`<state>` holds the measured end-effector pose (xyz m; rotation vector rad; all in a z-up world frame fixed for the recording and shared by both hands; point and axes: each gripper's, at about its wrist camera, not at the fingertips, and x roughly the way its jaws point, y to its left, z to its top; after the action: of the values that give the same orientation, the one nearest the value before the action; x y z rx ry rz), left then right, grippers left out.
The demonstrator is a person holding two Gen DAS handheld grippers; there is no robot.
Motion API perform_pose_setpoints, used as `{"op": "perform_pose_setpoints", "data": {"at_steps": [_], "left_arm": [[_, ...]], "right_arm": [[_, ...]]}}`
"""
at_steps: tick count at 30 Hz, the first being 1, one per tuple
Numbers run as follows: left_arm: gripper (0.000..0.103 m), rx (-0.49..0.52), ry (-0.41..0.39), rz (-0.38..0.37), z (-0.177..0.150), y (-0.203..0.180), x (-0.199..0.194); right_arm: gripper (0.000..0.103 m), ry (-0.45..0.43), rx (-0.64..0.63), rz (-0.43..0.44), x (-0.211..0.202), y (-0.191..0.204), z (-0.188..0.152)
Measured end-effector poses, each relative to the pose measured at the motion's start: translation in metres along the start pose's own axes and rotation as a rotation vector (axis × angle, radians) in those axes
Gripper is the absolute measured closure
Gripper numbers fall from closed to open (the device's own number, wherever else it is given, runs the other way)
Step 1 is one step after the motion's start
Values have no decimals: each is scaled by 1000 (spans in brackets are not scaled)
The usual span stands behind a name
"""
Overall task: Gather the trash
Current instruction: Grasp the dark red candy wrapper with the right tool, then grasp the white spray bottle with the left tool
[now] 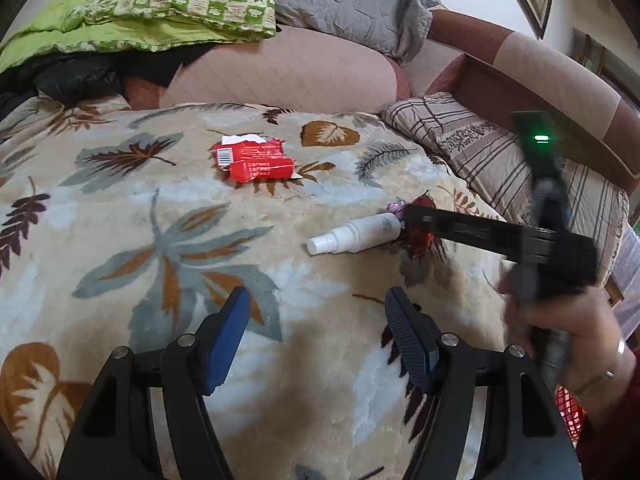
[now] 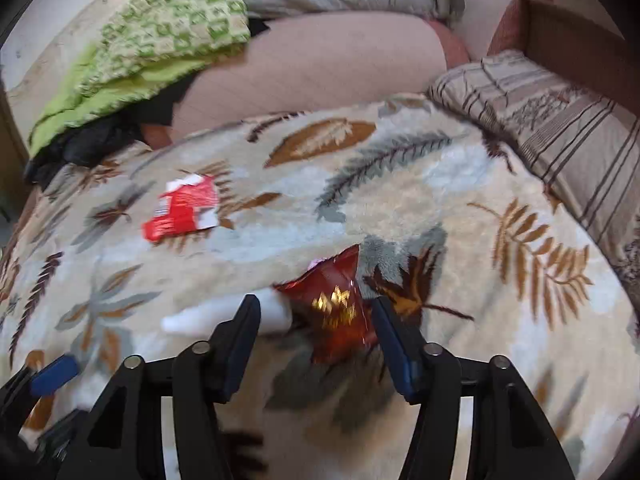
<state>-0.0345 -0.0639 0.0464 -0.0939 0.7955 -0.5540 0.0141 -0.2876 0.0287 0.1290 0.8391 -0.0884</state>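
A: Left wrist view first — what does it show?

B: The left gripper [image 1: 318, 316] hangs over a leaf-patterned blanket [image 1: 120, 220] with its jaws spread and nothing between them. Farther off lies a torn red carton [image 1: 252, 160] with a barcode on one flap. To the right of it, a white spray bottle [image 1: 354, 235] lies on its side, cap pointing left.

A: And the other tool?

B: The right gripper [image 1: 416, 232] comes in from the right, held by a hand [image 1: 572, 328]. Its tip sits over a shiny red wrapper [image 1: 420, 240] just beside the bottle's base. From this side I cannot tell how wide its fingers stand.

A: Right wrist view, then.

B: There the right gripper [image 2: 316, 320] is released — jaws wide, one on each side of the red wrapper [image 2: 336, 304], not pinching it. The wrapper rests crumpled on the blanket [image 2: 440, 208], touching the white spray bottle [image 2: 216, 316], which is blurred and partly behind the left-hand finger. The torn red carton [image 2: 182, 212] lies well apart, up and to the left. A striped pillow [image 2: 560, 128] lies along the blanket's right edge, and a green quilt [image 2: 160, 32] is bunched at the back.
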Motion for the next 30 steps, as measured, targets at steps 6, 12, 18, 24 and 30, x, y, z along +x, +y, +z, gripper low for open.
{"op": "perform_pose_setpoints", "data": {"at_steps": [6, 12, 18, 24, 30], "left_arm": [[35, 76, -33, 10, 13, -11, 11], [35, 239, 4, -23, 36, -41, 47], [35, 432, 148, -13, 49, -67, 102], [62, 472, 226, 40, 52, -72, 140], [70, 250, 214, 34, 49, -48, 127]], "right_arm": [[71, -61, 121, -17, -26, -14, -9], [71, -113, 349, -41, -85, -37, -30], [71, -141, 435, -14, -106, -44, -52], [71, -144, 425, 17, -100, -40, -49], [71, -133, 384, -15, -94, -35, -48]]}}
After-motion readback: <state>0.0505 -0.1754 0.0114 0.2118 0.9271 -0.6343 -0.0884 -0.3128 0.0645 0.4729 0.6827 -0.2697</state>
